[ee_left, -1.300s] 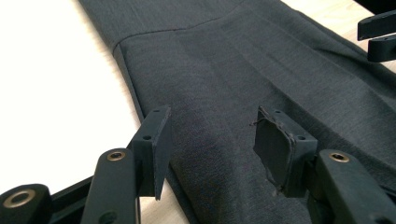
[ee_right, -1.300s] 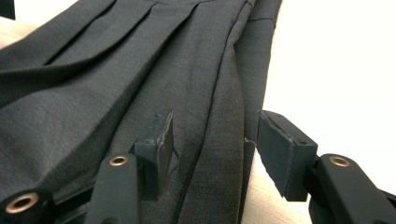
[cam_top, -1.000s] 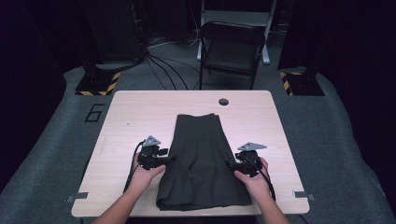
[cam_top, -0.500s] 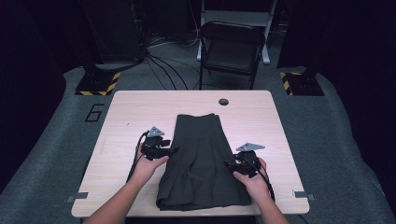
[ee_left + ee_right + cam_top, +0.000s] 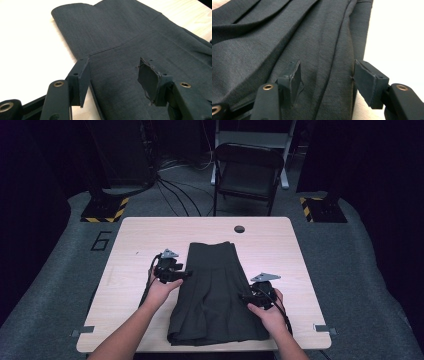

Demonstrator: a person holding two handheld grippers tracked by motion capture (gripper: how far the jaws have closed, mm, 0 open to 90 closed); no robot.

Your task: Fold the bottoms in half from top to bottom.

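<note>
A dark grey pleated skirt (image 5: pixel 215 295) lies flat in the middle of the light wooden table (image 5: pixel 135 240), waistband far, hem near. My left gripper (image 5: pixel 186 274) hovers at the skirt's left edge, about halfway up. In the left gripper view, that gripper (image 5: pixel 116 76) is open; its jaws have just been opening, and the skirt (image 5: pixel 120 37) passes under them with no pad pressing it. My right gripper (image 5: pixel 245 296) sits at the skirt's right edge. In the right gripper view, that gripper (image 5: pixel 328 78) is open too, jaws just opened wider, the skirt's edge (image 5: pixel 312 50) lying loose between the pads.
A round cable hole (image 5: pixel 239 228) sits near the table's far edge. Behind the table stands a folding chair (image 5: pixel 247 175), with cables (image 5: pixel 170 195) on the floor. Yellow-black striped bases (image 5: pixel 105 210) flank the table's far corners. The near table edge is close to the skirt's hem.
My left hand has moved up the table along the skirt's left edge and lifted a little. The right hand has stayed where it was.
</note>
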